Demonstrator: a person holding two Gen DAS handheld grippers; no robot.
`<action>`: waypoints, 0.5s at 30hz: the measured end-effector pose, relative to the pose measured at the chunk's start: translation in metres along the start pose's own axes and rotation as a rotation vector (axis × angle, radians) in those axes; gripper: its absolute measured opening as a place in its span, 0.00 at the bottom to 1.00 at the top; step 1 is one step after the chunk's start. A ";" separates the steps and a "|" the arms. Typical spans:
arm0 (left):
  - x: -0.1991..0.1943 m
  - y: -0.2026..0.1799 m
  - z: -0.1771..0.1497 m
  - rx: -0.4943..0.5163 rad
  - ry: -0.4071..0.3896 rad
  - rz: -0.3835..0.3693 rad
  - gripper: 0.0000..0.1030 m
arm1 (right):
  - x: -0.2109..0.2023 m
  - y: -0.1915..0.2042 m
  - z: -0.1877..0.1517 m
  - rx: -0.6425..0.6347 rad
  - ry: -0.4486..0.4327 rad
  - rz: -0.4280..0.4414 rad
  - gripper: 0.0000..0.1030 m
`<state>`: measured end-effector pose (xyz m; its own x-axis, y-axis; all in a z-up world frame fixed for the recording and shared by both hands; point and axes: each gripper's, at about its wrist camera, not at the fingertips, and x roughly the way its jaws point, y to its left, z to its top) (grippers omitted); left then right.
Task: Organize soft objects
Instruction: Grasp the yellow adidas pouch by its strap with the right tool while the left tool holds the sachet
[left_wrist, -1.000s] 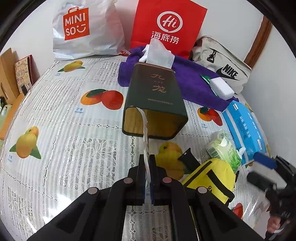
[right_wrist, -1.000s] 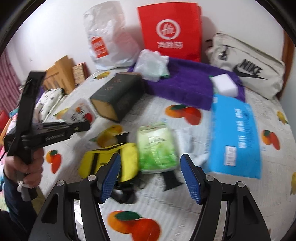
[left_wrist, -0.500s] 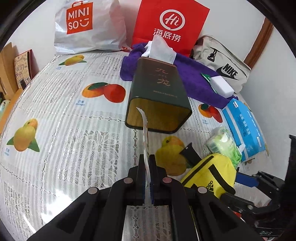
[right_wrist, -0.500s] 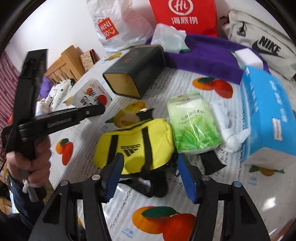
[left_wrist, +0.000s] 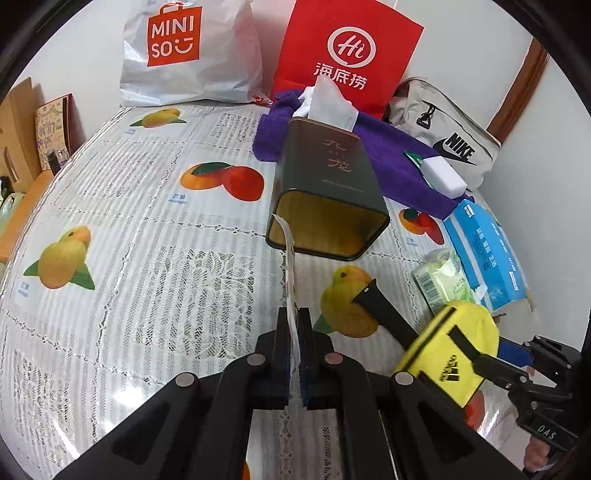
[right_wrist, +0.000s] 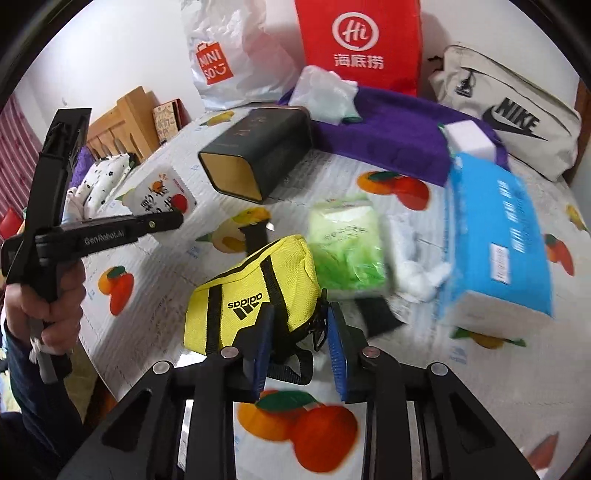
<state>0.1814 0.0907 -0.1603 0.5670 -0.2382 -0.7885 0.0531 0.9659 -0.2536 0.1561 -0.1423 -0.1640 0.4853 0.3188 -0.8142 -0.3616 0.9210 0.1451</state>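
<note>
Packet (left_wrist: 290, 291) pinched edge-on in closed left gripper (left_wrist: 294, 350), tin (left_wrist: 327, 192) just ahead. Right gripper (right_wrist: 300, 345) jaws have just been closing, partly open around yellow bag's (right_wrist: 251, 295) near end; contact unclear.

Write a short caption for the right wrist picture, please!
Right gripper closing around the yellow pouch end, green tissue pack beside it.

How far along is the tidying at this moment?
Early, judging by the clutter. Left gripper is shut on a flat printed packet near the open dark green tin. Right gripper has just been closing around the yellow pouch. Green tissue pack and blue tissue pack lie loose.
</note>
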 end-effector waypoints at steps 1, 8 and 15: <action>0.000 -0.001 -0.001 0.002 0.000 -0.002 0.04 | 0.002 -0.005 -0.002 0.015 0.017 -0.001 0.28; 0.004 -0.011 -0.003 0.026 0.013 -0.010 0.04 | 0.019 -0.011 -0.009 0.063 0.051 0.013 0.46; 0.001 -0.011 -0.003 0.030 0.008 -0.001 0.04 | 0.029 -0.003 -0.008 0.043 0.028 0.076 0.29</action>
<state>0.1788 0.0801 -0.1597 0.5603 -0.2399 -0.7928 0.0786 0.9682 -0.2374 0.1649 -0.1377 -0.1926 0.4348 0.3821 -0.8155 -0.3613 0.9035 0.2307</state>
